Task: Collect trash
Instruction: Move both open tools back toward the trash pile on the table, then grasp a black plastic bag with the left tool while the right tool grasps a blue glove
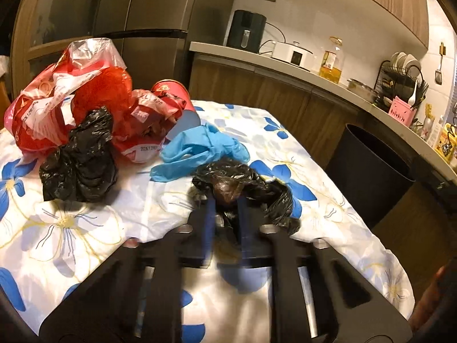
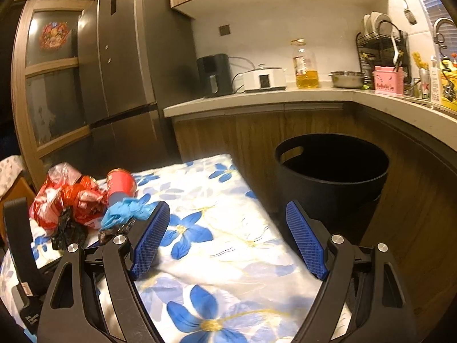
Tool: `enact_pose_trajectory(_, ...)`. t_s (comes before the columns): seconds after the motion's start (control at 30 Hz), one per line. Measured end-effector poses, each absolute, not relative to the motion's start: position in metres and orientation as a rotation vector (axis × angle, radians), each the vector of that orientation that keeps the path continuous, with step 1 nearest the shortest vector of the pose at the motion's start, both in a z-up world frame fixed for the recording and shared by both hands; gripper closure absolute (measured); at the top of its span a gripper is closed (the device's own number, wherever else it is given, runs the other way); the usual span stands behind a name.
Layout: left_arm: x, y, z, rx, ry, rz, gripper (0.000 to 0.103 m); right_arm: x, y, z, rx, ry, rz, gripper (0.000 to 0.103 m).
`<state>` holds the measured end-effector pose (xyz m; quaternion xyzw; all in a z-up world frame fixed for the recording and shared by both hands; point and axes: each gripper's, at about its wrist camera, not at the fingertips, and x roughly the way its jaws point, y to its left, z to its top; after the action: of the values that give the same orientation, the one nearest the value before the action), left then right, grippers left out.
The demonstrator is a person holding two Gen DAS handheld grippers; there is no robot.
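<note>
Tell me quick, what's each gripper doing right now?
Left gripper: shut on the black bag on the table.
Right gripper: open, nothing between its jaws, above the tablecloth.

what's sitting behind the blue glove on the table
Behind the blue glove lies a red cup on its side, beside crumpled red plastic wrappers. The glove covers the cup's lower edge; its inside cannot be seen.

Black right gripper [image 2: 228,240] frame, silver screws, jaws faced with blue textured pads [image 2: 304,240]
</note>
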<state>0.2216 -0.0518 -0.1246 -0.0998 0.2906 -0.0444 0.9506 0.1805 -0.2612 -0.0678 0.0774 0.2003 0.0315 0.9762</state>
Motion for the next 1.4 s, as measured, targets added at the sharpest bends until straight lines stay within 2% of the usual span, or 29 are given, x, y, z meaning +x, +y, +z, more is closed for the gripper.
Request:
enact_pose_trajectory(0.13, 0.203, -0.038, -0.118, -0.225, 0.561, -0.109, 0.096, 0.188, -0.243, -0.074, 0.128, 0.418, 0.098, 0.022)
enact_pose_trajectory(0.5, 0.15, 0.019, -0.068, -0.246, 0.403, -0.053, 0.096, 0.235, -0.177, -0.093, 0.098, 0.47, 0.211, 0.022)
enact_pose_trajectory(0.8, 0.145, 0.041, -0.062, -0.242, 0.389, -0.022, 0.096, 0.288, -0.126, -0.107, 0.082, 0.557, 0.297, 0.032)
enact_pose_trajectory(0.93, 0.147, 0.046, -0.061, -0.245, 0.39, -0.019, 0.096, 0.307, -0.112, -0.12, 0.076, 0.637, 0.323, 0.045)
enact_pose_trajectory(1.03, 0.147, 0.048, -0.061, -0.25, 0.393, -0.018, 0.096, 0.314, -0.103, -0.13, 0.054, 0.695, 0.341, 0.05)
enact_pose_trajectory(1.17, 0.146, 0.049, -0.059, -0.249, 0.392, -0.016, 0.096, 0.313, -0.104, -0.131, 0.065, 0.713, 0.365, 0.078)
enact_pose_trajectory(1.23, 0.146, 0.048, -0.06, -0.247, 0.393, -0.017, 0.096, 0.311, -0.105, -0.131, 0.07, 0.716, 0.378, 0.086)
enact_pose_trajectory(1.4, 0.143, 0.042, -0.056, -0.232, 0.391, -0.016, 0.096, 0.289, -0.128, -0.115, 0.109, 0.672, 0.371, 0.093)
